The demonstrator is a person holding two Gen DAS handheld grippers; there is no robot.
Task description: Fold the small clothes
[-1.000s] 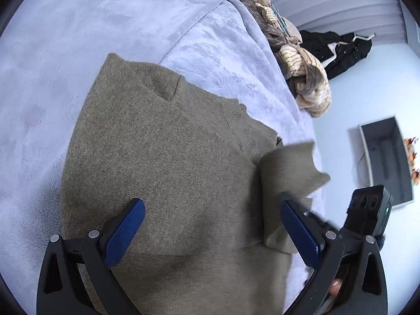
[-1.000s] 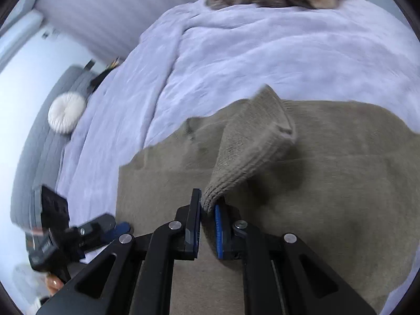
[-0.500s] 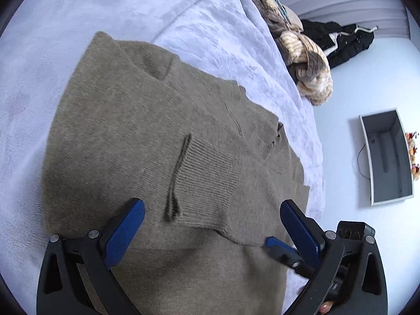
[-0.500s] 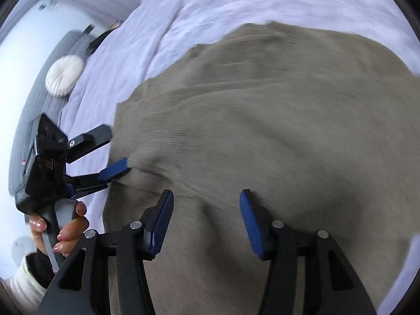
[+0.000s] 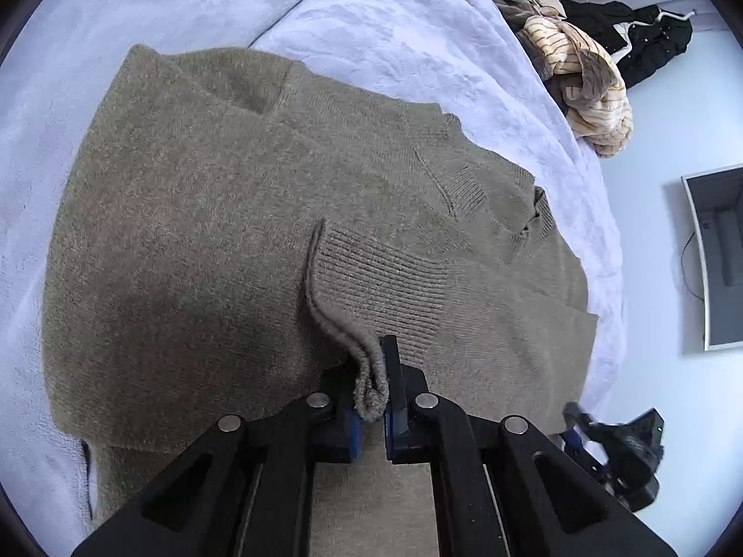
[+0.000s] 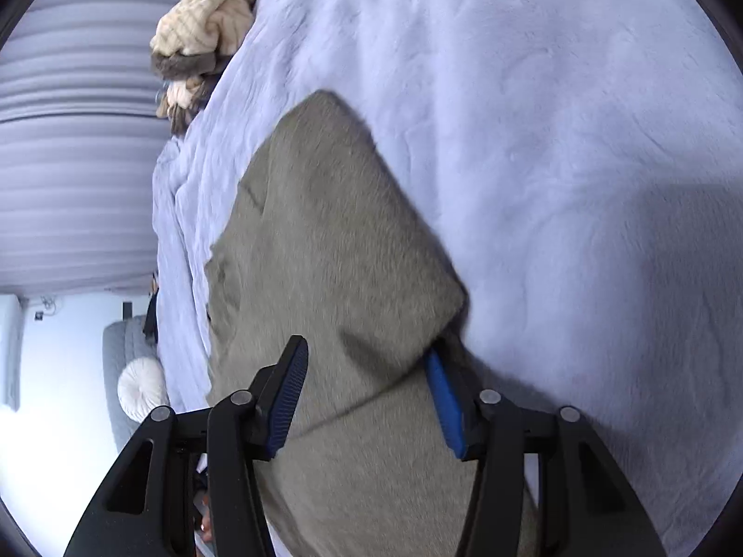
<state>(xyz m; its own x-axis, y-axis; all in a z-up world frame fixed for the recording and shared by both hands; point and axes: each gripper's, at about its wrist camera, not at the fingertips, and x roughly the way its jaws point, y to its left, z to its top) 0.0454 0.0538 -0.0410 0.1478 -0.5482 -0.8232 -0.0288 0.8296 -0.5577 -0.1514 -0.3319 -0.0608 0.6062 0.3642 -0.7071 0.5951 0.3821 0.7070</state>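
My bed (image 5: pixel 394 37) fills both views, covered in a pale lilac plush blanket (image 6: pixel 534 116). Spread flat on it lies the sweater (image 5: pixel 195 213), an olive-brown knit, taking up most of the left wrist view; in the right wrist view its body (image 6: pixel 334 241) runs away from the camera toward the far edge of the bed. One sleeve (image 5: pixel 385 278) is folded across the sweater's front, ribbed cuff toward my left gripper.

At the far end of the bed sits a heap of clothes (image 5: pixel 585 74), cream and brown striped, and beyond it something black (image 5: pixel 650 42) on the floor. A grey box (image 5: pixel 720 255) stands on the floor at the right edge of the left view. A grey couch with a round white cushion (image 6: pixel 139 390) shows in the right view.

My left gripper (image 5: pixel 371 399) is pinched closed on the cuff edge, which bunches up between the blue pads (image 5: pixel 394 413). My right gripper (image 6: pixel 367 399) is spread wide over the sweater's edge, gripping nothing; one pad (image 6: pixel 446 408) sits by the fabric's fold.
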